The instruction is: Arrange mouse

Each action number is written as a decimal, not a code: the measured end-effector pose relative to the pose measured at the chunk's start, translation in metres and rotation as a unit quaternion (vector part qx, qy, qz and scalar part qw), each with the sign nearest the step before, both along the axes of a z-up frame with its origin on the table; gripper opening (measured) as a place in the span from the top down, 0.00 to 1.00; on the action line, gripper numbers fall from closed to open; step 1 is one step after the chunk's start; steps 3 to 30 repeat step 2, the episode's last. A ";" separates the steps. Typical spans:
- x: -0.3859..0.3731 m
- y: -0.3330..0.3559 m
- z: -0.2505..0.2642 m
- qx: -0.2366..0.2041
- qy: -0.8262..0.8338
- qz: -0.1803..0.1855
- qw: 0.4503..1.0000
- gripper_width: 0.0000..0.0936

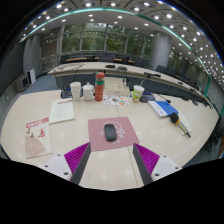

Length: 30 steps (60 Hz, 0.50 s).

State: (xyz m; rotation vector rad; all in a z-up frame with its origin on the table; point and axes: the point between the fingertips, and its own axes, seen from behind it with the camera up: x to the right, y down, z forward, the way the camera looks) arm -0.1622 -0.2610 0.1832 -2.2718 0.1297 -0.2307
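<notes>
Approach step: the gripper (111, 157), jaws spread and empty, hovers short of the dark mouse (110, 131) lying on a pink mouse mat (122, 138) near the desk's (185, 125) front edge; next, presumably, advance and straddle it.

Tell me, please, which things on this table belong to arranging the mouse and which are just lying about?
Part of the job:
- mouse, just ahead of the open jaws
- pink mat beneath it
- gripper, holding nothing

Just lying about:
- red-and-green can
- white cup
- papers
- booklet
- blue book
</notes>
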 end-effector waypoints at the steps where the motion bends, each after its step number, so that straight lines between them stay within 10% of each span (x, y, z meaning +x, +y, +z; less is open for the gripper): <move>1: 0.001 0.000 0.001 0.001 -0.004 0.001 1.000 0.08; 30: 0.001 0.000 0.002 0.003 -0.009 0.002 1.000 0.08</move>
